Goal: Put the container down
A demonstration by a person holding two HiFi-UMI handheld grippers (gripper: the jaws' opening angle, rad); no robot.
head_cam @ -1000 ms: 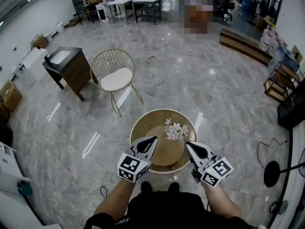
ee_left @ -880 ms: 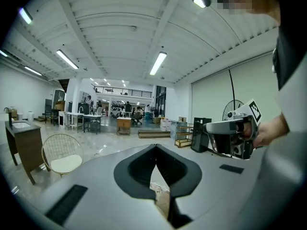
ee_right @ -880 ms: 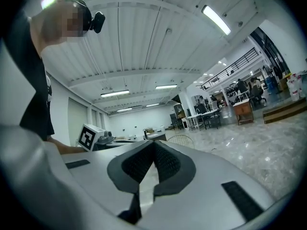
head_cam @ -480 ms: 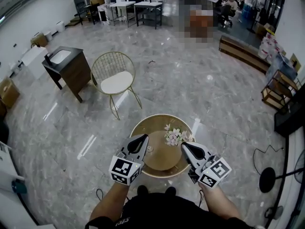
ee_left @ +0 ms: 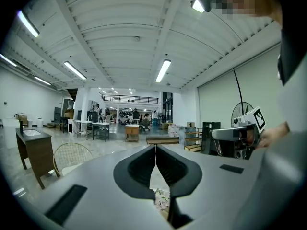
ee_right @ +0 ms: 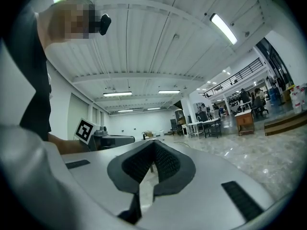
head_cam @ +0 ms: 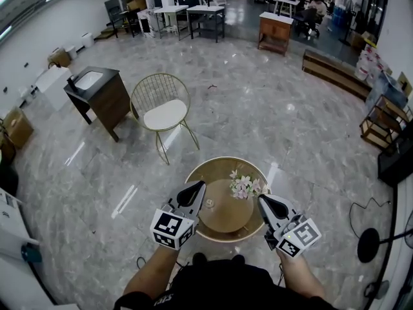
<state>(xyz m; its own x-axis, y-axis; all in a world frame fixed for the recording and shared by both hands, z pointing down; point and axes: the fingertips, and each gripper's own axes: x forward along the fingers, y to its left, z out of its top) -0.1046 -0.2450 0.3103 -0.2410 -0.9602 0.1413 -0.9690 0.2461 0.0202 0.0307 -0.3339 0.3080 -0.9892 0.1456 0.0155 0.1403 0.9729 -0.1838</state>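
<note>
Flanking one table (head_cam: 222,215), two closed grippers (head_cam: 200,186) (head_cam: 262,199)

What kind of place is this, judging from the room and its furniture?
Probably a large open hall, a workspace or showroom: a wide polished stone floor, a high ribbed ceiling with strip lights, and scattered furniture such as a wire chair, a sink cabinet and distant desks.

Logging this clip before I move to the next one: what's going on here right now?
A person stands over a small round table with a gripper in each hand. The left gripper and the right gripper hang over the table's near side, one on each flank. Both have their jaws together with nothing between them. A cluster of pale flowers sits towards the table's far side. Neither gripper holds a container.
</note>
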